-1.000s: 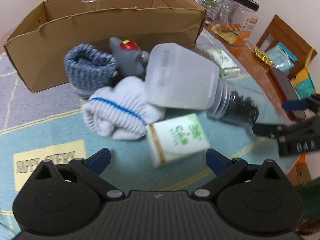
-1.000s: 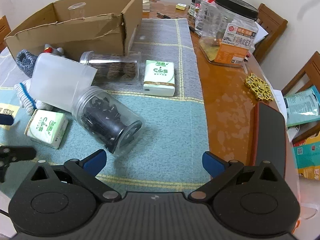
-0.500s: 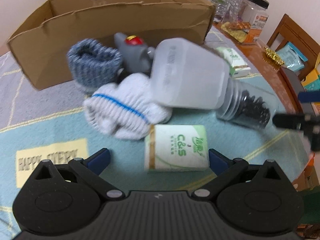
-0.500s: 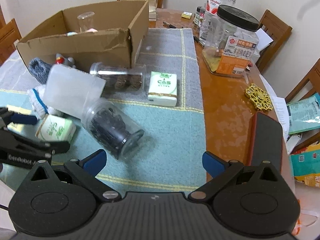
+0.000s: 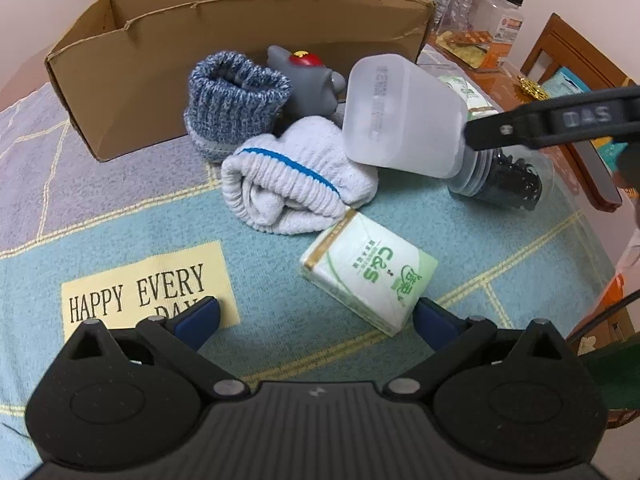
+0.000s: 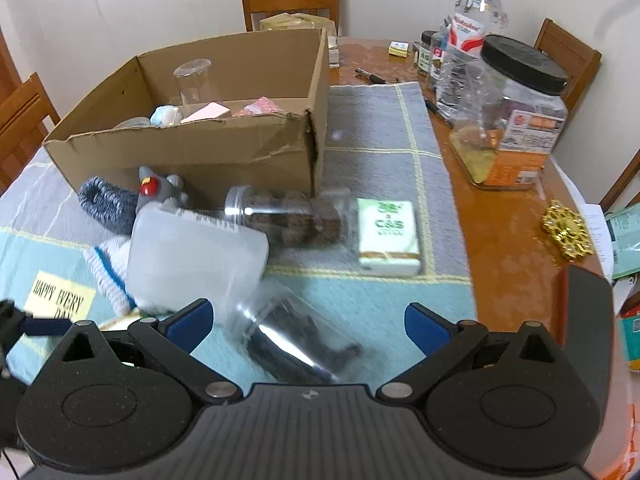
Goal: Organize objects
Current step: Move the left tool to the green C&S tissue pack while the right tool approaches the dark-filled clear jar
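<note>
On the blue placemat (image 5: 120, 248) lies a green-and-white tissue pack (image 5: 368, 276), just ahead of my open left gripper (image 5: 316, 316) and close to its right finger. Behind it sit a rolled white sock (image 5: 296, 184), a blue-grey sock (image 5: 236, 96) and a grey toy (image 5: 308, 76). A jar with a frosted lid (image 5: 404, 116) and dark contents lies on its side. My open right gripper (image 6: 308, 320) straddles that jar (image 6: 296, 340) without touching it. The cardboard box (image 6: 200, 140) stands behind and holds several items.
A second jar with brown contents (image 6: 288, 216) and another tissue pack (image 6: 388, 236) lie by the box's corner. A big black-lidded jar (image 6: 516, 120), a water bottle (image 6: 476, 12) and a gold ornament (image 6: 566, 232) stand on the wooden table at the right. Chairs surround the table.
My right gripper has moved forward over the dark-contents jar, which now lies between its fingers. The left gripper's view has shifted, with the tissue pack now ahead to the right.
</note>
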{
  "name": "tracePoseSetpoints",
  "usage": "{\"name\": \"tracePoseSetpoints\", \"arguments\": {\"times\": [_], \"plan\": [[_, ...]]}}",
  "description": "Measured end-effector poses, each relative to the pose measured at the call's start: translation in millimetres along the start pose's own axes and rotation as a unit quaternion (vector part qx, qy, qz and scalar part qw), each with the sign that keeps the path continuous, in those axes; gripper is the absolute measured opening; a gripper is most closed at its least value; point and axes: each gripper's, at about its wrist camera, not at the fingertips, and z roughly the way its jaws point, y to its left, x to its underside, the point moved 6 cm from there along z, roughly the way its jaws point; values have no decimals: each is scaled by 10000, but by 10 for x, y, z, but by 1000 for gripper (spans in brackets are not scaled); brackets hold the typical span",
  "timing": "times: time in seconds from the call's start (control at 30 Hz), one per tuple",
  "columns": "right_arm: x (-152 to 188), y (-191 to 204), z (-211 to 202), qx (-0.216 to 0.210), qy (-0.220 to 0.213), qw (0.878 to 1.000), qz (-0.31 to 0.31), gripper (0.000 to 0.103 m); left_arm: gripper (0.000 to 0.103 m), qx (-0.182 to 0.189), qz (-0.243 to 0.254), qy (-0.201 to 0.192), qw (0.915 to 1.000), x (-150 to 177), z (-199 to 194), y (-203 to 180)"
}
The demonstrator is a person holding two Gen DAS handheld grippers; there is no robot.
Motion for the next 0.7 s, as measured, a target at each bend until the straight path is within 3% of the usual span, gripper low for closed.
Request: {"name": "tracePoseSetpoints", "arguments": {"times": [0.37, 0.7], "plan": [[230, -172, 19, 359, 299, 9986, 244, 103, 102, 177, 295, -107, 9994, -88, 1, -82], [477, -377, -32, 451, 509, 9969, 388, 103, 100, 704, 556, -347, 9954, -154, -73, -179]]}}
